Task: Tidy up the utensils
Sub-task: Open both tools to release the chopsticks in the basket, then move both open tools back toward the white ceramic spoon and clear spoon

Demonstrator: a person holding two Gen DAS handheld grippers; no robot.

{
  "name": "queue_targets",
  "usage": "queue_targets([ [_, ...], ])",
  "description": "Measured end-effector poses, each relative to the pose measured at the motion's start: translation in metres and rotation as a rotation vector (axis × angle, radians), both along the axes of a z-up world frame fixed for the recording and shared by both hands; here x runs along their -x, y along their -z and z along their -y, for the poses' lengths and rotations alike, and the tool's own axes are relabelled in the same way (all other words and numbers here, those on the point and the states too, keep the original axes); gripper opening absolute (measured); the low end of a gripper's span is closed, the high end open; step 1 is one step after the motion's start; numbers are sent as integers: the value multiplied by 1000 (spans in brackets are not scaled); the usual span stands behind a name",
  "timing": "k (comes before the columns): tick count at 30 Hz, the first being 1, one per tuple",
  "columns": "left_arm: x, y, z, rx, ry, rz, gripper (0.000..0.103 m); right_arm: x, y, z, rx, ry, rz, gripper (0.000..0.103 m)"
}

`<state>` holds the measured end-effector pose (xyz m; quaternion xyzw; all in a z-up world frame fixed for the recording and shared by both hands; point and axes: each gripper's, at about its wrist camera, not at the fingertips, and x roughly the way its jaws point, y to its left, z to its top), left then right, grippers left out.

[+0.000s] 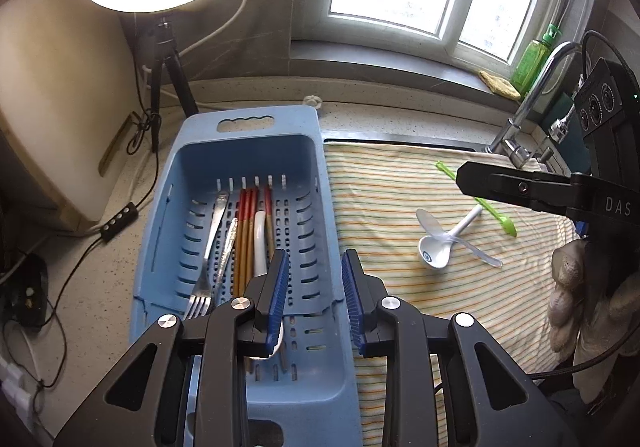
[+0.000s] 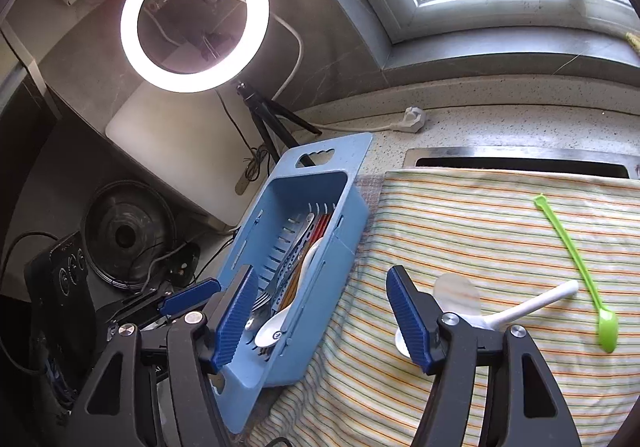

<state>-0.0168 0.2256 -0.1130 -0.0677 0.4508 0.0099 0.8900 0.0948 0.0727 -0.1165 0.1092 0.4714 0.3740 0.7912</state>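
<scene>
While our left gripper (image 1: pixel 314 293) and right gripper (image 2: pixel 320 317) hang spread and empty, the blue basket (image 1: pixel 192 175) holds a fork (image 1: pixel 208 247), chopsticks (image 1: pixel 246 231) and a white spoon (image 1: pixel 260 243).

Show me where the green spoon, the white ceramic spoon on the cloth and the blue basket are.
green spoon (image 2: pixel 607 329), right wrist view, on its bowl.
white ceramic spoon (image 1: pixel 434 249), left wrist view, on its bowl.
blue basket (image 1: pixel 244 153), left wrist view, on its far inner wall.

A light blue slotted basket (image 1: pixel 304 151) holds red-and-tan chopsticks (image 1: pixel 246 231). Right of the blue-padded left tongs (image 1: pixel 314 295), the cloth (image 1: pixel 400 207) shows orange-green stripes under a lime-green spoon (image 1: pixel 500 217) and white spoon (image 1: pixel 440 247).
</scene>
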Motion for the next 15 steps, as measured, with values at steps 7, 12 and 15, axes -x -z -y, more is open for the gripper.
queue_targets([
  [7,-1,5,27,-2,49,-17,26,-2,-1,54,-102,48,-9,74],
  [12,-2,12,48,13,83,-31,26,-4,-1,99,-76,65,18,75],
  [15,-4,17,61,18,105,-44,26,-1,-3,125,15,101,81,75],
])
